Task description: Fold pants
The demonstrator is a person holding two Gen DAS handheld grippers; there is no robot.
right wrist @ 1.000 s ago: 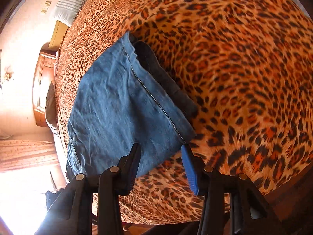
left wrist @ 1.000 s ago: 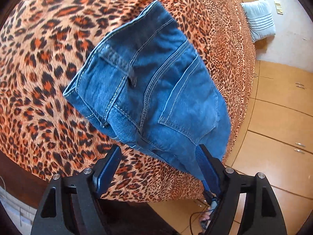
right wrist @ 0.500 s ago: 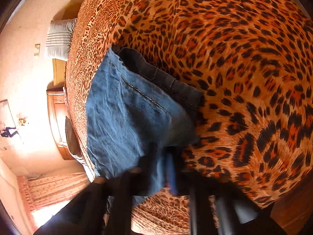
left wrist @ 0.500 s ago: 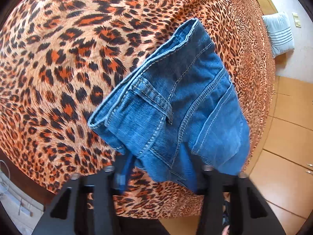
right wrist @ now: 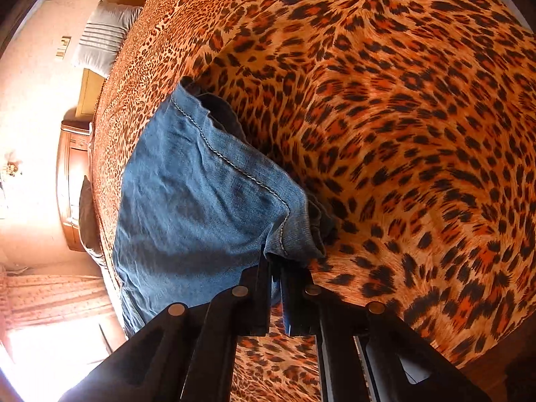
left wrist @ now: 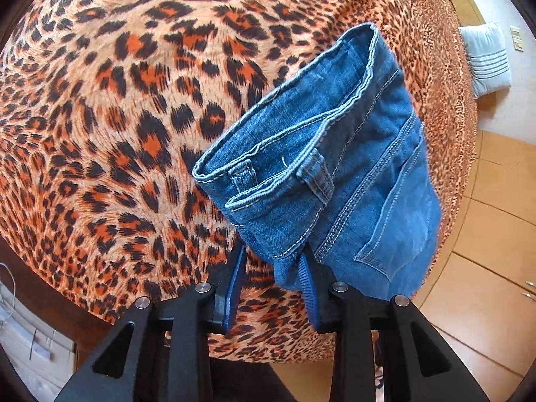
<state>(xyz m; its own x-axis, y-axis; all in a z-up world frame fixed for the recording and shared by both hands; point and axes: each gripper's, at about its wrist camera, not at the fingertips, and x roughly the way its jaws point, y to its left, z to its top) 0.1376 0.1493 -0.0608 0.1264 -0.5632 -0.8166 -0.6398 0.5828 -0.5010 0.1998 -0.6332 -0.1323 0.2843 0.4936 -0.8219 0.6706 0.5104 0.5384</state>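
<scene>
Jeans held at both ends

The jeans (left wrist: 335, 181) are pinched by the left gripper (left wrist: 273, 268) and right gripper (right wrist: 276, 268); soft, floppy, heavy cloth is best gripped at thick seams.

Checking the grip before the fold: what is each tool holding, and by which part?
Both hold the jeans. The left tool pinches the waistband corner; the right tool is clamped on the corner of the leg hem.

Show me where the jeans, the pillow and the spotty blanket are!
jeans (left wrist: 335, 154), left wrist view, waistband.
pillow (left wrist: 487, 57), left wrist view, striped front.
spotty blanket (right wrist: 402, 117), right wrist view, bare middle.
</scene>
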